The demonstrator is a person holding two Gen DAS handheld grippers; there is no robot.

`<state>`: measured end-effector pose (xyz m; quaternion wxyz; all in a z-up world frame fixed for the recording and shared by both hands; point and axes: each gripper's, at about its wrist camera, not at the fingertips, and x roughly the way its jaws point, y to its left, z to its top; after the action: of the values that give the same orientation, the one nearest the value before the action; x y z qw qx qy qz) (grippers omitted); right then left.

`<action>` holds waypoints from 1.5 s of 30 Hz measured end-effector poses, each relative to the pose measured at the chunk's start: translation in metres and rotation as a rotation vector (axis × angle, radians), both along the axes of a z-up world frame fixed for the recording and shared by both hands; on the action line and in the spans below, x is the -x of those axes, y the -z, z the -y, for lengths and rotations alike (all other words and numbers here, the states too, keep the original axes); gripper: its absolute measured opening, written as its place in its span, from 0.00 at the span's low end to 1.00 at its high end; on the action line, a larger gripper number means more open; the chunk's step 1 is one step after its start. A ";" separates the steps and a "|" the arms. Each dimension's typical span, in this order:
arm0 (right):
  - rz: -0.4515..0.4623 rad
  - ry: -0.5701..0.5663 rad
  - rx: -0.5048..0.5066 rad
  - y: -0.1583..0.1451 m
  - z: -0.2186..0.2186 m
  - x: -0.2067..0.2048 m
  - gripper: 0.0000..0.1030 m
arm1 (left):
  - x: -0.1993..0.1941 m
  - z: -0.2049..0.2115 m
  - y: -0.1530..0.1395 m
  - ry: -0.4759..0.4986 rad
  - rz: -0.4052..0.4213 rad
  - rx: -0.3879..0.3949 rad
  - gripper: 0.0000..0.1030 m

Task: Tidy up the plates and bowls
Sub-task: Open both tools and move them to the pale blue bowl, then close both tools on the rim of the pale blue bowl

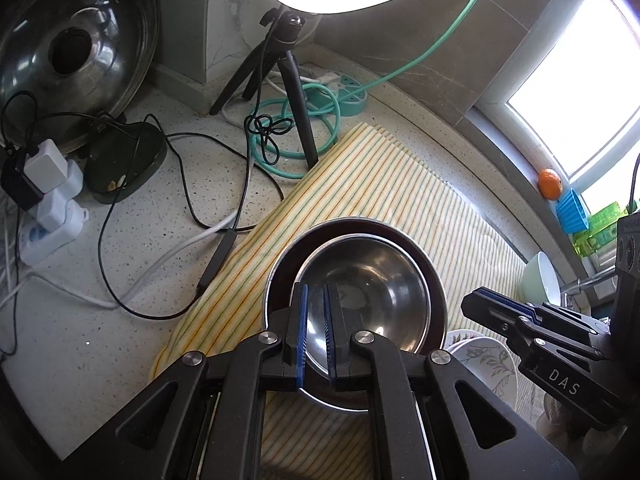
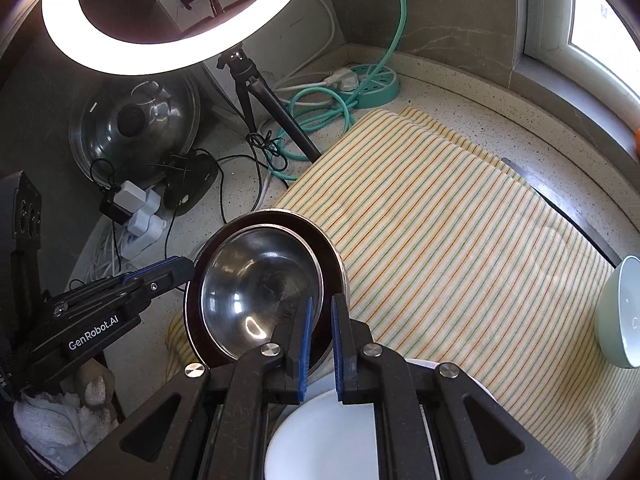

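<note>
A small steel bowl (image 1: 376, 284) sits nested inside a larger steel bowl with a dark inner wall (image 1: 288, 264) on the striped cloth (image 1: 384, 184). My left gripper (image 1: 316, 300) is shut on the near rim of the small bowl. My right gripper (image 2: 322, 312) is shut on the rim of the nested bowls (image 2: 256, 280) at their right side. The right gripper also shows in the left wrist view (image 1: 476, 300). A white floral plate (image 1: 488, 364) lies under the right gripper. A pale green bowl (image 2: 620, 312) stands tilted at the right.
A ring light on a black tripod (image 1: 288, 80), a teal power strip (image 1: 352, 92) with coiled cable, chargers (image 1: 48, 184) and a big pot lid (image 1: 72, 52) crowd the counter's back left. A window sill with an orange (image 1: 551, 184) runs along the right.
</note>
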<state>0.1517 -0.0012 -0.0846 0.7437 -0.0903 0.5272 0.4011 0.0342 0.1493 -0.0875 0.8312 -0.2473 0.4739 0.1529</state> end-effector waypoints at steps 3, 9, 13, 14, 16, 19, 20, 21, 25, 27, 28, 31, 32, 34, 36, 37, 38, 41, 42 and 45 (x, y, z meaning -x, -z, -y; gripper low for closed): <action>0.011 0.026 -0.024 -0.007 0.017 0.000 0.09 | -0.004 0.010 -0.007 0.021 0.021 0.002 0.06; 0.048 0.097 -0.062 -0.023 0.063 -0.008 0.09 | -0.017 0.037 -0.020 0.076 0.058 0.020 0.06; 0.043 0.150 -0.080 -0.031 0.101 -0.019 0.09 | -0.030 0.059 -0.028 0.127 0.077 0.039 0.06; 0.049 0.163 -0.078 -0.033 0.110 -0.023 0.09 | -0.033 0.065 -0.029 0.140 0.080 0.044 0.06; 0.062 0.194 -0.075 -0.037 0.130 -0.028 0.09 | -0.041 0.076 -0.031 0.166 0.085 0.056 0.06; 0.071 0.246 -0.078 -0.043 0.161 -0.039 0.13 | -0.052 0.096 -0.032 0.206 0.089 0.074 0.06; 0.075 0.265 -0.079 -0.045 0.172 -0.043 0.17 | -0.056 0.103 -0.032 0.220 0.090 0.077 0.06; 0.082 0.284 -0.077 -0.046 0.182 -0.047 0.18 | -0.059 0.109 -0.032 0.232 0.090 0.077 0.06; 0.093 0.358 -0.064 -0.046 0.220 -0.063 0.18 | -0.074 0.134 -0.029 0.272 0.090 0.091 0.06; 0.085 0.382 -0.063 -0.043 0.236 -0.071 0.18 | -0.081 0.145 -0.027 0.289 0.087 0.097 0.06; 0.084 0.392 -0.060 -0.041 0.244 -0.074 0.18 | -0.085 0.151 -0.026 0.299 0.086 0.098 0.06; 0.088 0.415 -0.041 -0.036 0.259 -0.085 0.18 | -0.096 0.167 -0.022 0.320 0.081 0.103 0.06; 0.087 0.420 -0.037 -0.033 0.264 -0.089 0.18 | -0.101 0.172 -0.021 0.326 0.079 0.109 0.07; 0.086 0.432 -0.021 -0.027 0.272 -0.098 0.18 | -0.109 0.181 -0.018 0.336 0.077 0.116 0.11; 0.077 0.436 -0.016 -0.022 0.278 -0.105 0.18 | -0.118 0.189 -0.015 0.345 0.074 0.127 0.12; 0.069 0.439 -0.013 -0.019 0.281 -0.108 0.18 | -0.122 0.193 -0.012 0.349 0.070 0.131 0.12; 0.061 0.443 -0.012 -0.017 0.283 -0.112 0.18 | -0.127 0.197 -0.010 0.351 0.065 0.133 0.12; 0.048 0.443 -0.001 -0.010 0.287 -0.122 0.18 | -0.140 0.209 -0.002 0.359 0.049 0.141 0.12; 0.051 0.439 0.007 -0.008 0.288 -0.125 0.18 | -0.144 0.212 0.000 0.364 0.044 0.145 0.12; 0.055 0.426 0.033 -0.002 0.285 -0.133 0.18 | -0.157 0.224 0.007 0.381 0.025 0.143 0.12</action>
<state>0.2850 -0.2861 -0.0828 0.8242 0.0002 0.5203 0.2235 0.1913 -0.0749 -0.0949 0.8313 -0.2134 0.5113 -0.0440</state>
